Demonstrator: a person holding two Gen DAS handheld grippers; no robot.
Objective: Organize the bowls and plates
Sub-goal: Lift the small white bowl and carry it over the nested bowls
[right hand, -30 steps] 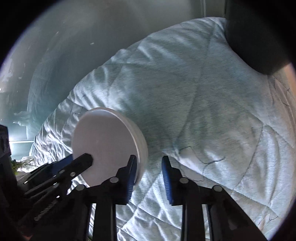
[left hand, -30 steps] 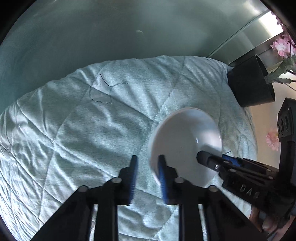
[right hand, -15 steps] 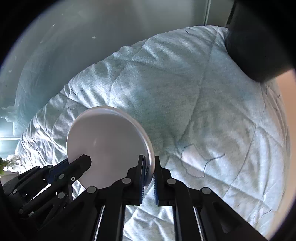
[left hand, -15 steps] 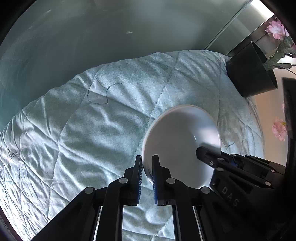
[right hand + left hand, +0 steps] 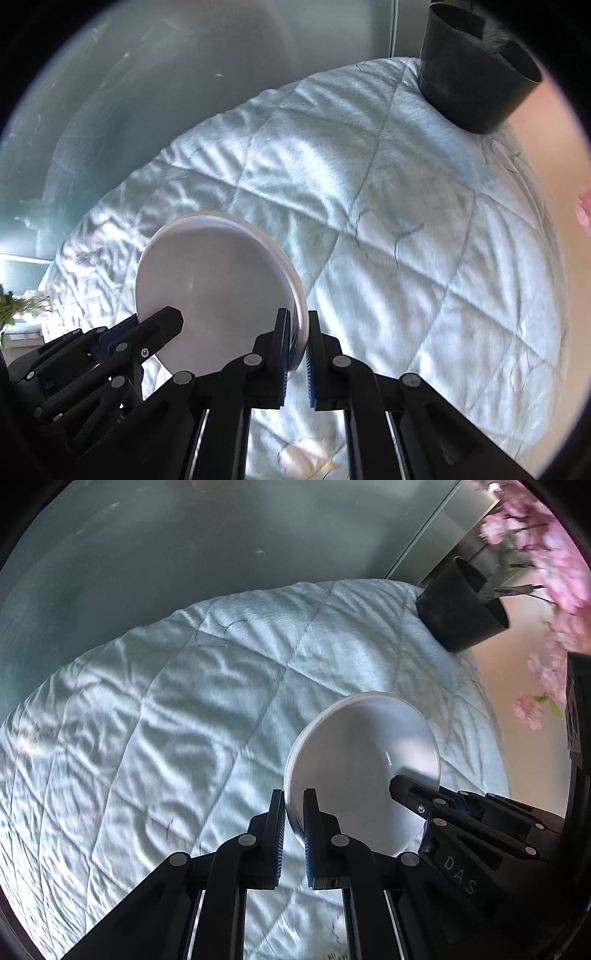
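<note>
Both the left gripper [image 5: 294,814] and right gripper [image 5: 296,338] pinch opposite rims of one white bowl [image 5: 364,768] – low and right of centre in the left view, above the quilt [image 5: 184,716] – so uneven pulling could slip it free.

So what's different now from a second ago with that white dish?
Both jaws closed on the white dish: the left hand-held gripper clamped one rim, the right hand-held gripper the opposite rim. The dish now looks raised off the quilt. The black flower pot stayed where it was.
</note>
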